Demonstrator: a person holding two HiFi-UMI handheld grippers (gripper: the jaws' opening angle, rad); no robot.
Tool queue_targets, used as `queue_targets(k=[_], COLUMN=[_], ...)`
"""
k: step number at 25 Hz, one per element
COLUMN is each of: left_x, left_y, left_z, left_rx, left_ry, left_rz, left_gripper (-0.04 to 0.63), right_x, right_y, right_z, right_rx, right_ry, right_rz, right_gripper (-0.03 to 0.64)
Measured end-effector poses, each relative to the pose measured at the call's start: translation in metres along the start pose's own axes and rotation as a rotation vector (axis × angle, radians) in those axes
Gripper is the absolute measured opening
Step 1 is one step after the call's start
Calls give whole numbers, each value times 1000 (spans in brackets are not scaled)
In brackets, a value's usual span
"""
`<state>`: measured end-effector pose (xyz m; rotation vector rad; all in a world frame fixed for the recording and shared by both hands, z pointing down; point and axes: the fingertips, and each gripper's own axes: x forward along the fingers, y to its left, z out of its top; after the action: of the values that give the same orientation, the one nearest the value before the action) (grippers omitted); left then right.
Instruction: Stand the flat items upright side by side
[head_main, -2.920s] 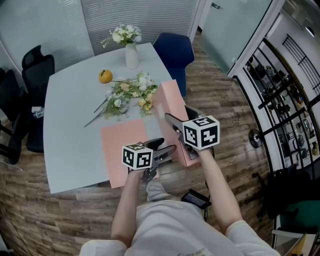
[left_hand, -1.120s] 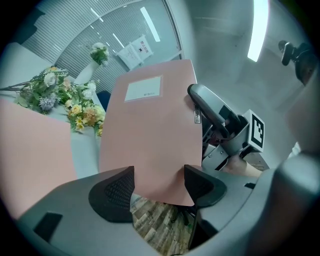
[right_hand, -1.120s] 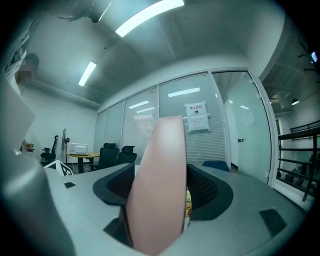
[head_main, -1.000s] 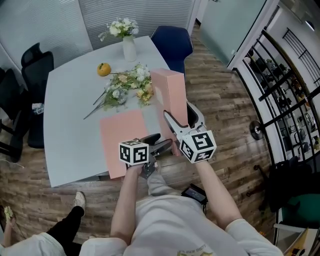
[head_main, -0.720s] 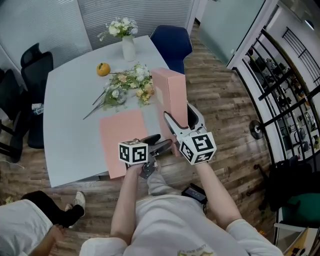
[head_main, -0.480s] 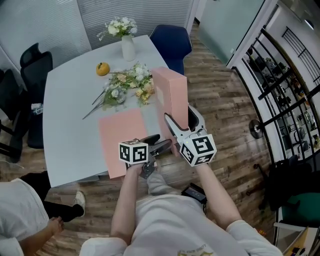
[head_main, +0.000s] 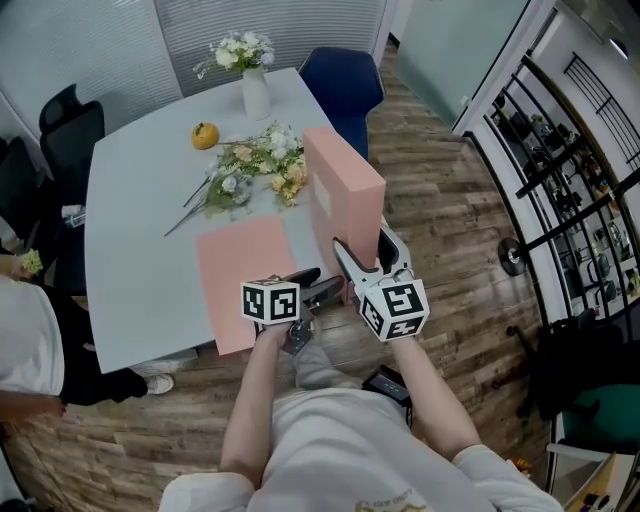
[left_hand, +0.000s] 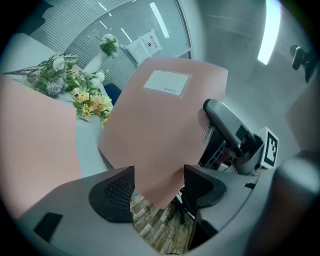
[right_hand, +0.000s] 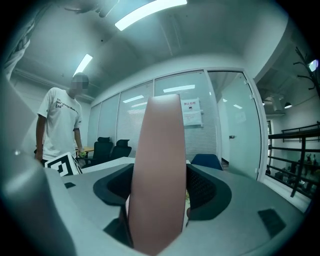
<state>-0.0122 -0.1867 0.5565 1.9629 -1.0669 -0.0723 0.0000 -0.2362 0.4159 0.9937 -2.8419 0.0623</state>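
2 folders: upright folder (head_main: 345, 190) pinched in R gripper (head_main: 362, 245), flat folder (head_main: 245, 275); L gripper (head_main: 322, 285) spread.

Two pink files — one raised file (head_main: 345, 195), one flat file (head_main: 245, 280) — plus one vase (head_main: 251, 97) and one orange (head_main: 205, 134).

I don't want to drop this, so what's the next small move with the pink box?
Probably carry the pink box inward over the table and set its bottom edge down there. The right gripper is clamped on its edge, but its lower corner hangs over the floor, between the jaws of the open left gripper. The other pink sheet lies flat on the table.
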Motion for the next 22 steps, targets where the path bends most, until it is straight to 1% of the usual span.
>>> queue_targets(k=[6, 13, 18, 22], left_x=[6, 12, 14, 17], left_y=[3, 5, 5, 2], left_z=[-5, -6, -10, -10], left_rx=[-14, -48, -42, -29], left_ry=[15, 2, 13, 23], left_rz=[8, -8, -5, -12], left_gripper=[319, 319, 319, 319], right_x=[-5, -9, -13, -12], right_y=[-1, -6, -7, -5], right_z=[-27, -52, -69, -73], right_rx=[2, -12, -9, -8], right_ry=[72, 151, 197, 199], right_rz=[-27, -50, -63, -68], right_gripper=[325, 325, 325, 324])
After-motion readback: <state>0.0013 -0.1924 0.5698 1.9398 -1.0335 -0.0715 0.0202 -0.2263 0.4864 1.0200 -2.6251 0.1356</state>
